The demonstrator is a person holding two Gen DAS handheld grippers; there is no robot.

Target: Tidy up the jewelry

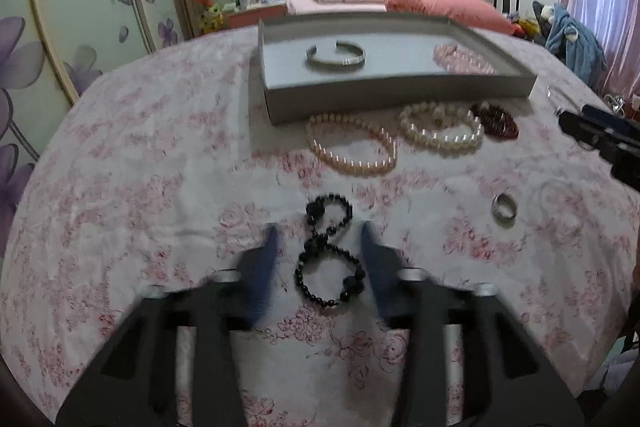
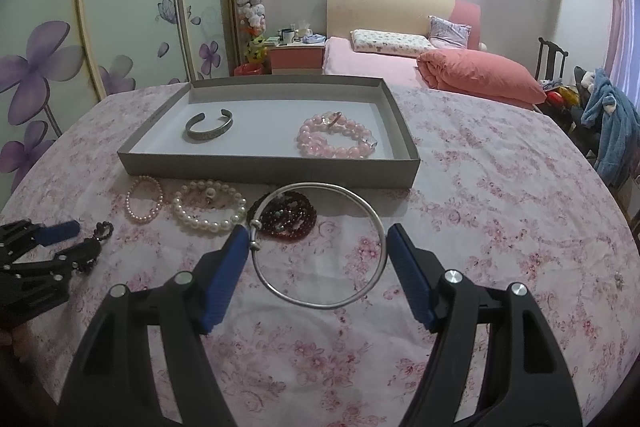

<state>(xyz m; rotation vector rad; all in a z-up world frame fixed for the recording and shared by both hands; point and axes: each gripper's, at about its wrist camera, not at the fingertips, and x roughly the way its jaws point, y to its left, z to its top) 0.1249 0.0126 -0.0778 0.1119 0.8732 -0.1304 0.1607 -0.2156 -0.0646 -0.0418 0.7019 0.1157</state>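
- Left tool (image 1: 318, 239), fingers apart, straddles the black bead bracelet (image 1: 329, 255) at lower centre, seemingly lined up to grasp.
- Right tool (image 2: 316, 243), fingers apart, flanks the silver bangle (image 2: 320, 247) lying on the table (image 2: 500, 195).
- Grey tray (image 2: 268, 169), upper centre, already holds a silver cuff (image 2: 209, 126) and pink bead bracelet (image 2: 336, 141), likely the sorting destination.
- No writing is legible.

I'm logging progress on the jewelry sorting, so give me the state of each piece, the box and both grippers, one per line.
Gray box: open, lidless.
Silver cuff: in the box.
Pink bead bracelet: in the box.
Pale pink pearl bracelet: on the cloth.
White pearl bracelet: on the cloth.
Dark red bead bracelet: on the cloth.
Thin silver bangle: between right gripper fingers.
Black bead bracelet: twisted, on the cloth.
Ring: on the cloth.
Left gripper: open.
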